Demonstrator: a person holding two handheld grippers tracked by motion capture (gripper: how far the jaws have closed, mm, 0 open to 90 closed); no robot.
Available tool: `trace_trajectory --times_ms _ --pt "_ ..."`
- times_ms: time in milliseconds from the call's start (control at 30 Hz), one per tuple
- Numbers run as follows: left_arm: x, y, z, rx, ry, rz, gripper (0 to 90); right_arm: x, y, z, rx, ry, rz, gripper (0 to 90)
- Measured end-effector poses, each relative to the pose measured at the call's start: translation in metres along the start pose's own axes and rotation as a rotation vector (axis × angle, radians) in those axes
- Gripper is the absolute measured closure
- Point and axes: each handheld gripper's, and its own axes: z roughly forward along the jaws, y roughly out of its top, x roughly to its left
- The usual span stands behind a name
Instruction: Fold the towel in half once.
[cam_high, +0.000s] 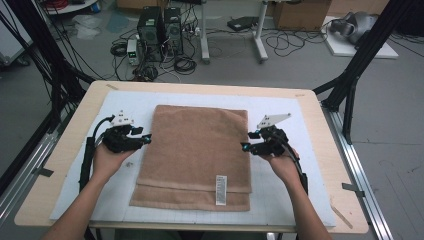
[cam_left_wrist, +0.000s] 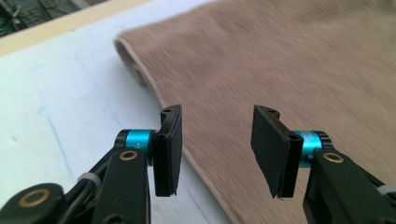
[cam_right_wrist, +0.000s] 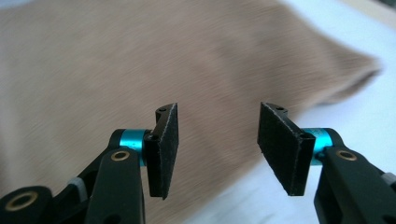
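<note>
Folded tan towel (cam_high: 195, 155) is being kept flat on the white mat (cam_high: 280, 195), between the two grippers. Left gripper (cam_left_wrist: 216, 149) is being held at its left edge, jaws apart, nothing clamped. Right gripper (cam_right_wrist: 217, 149) is being held at its right edge, jaws apart, nothing clamped.

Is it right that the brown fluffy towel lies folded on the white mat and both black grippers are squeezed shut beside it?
Not quite. The folded brown terry towel does lie on the white mat, but the left gripper and right gripper are open, with a wide gap between the jaws. Both gripper views show it.
</note>
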Motion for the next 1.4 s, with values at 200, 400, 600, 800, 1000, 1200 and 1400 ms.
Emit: trace_trajectory --times_ms 200,400,600,800,1000,1200,1400 --pt "-0.024 -0.030 -0.007 0.047 -0.081 0.080 55.0 0.038 -0.025 0.008 0.020 0.112 -0.040 47.6" --pt "-0.032 -0.052 -0.004 0.105 -0.160 0.101 57.1 0.051 -0.046 0.027 0.089 0.143 -0.062 49.7" --pt "-0.035 -0.057 -0.003 0.087 -0.159 0.132 75.5 0.050 -0.047 0.029 0.076 0.136 -0.073 73.9" --pt "-0.036 -0.051 -0.008 0.077 -0.152 0.136 85.3 0.051 -0.040 0.027 0.089 0.146 -0.105 83.8" --pt "-0.033 -0.039 -0.025 0.014 -0.144 0.119 85.3 0.052 -0.027 0.011 0.045 0.133 -0.120 83.8" --pt "-0.033 -0.031 -0.047 -0.032 -0.165 0.131 85.2 0.057 -0.013 -0.010 -0.002 0.145 -0.139 83.6" --pt "-0.042 -0.035 -0.066 -0.040 -0.203 0.151 84.8 0.070 -0.007 -0.033 -0.005 0.193 -0.173 82.2"
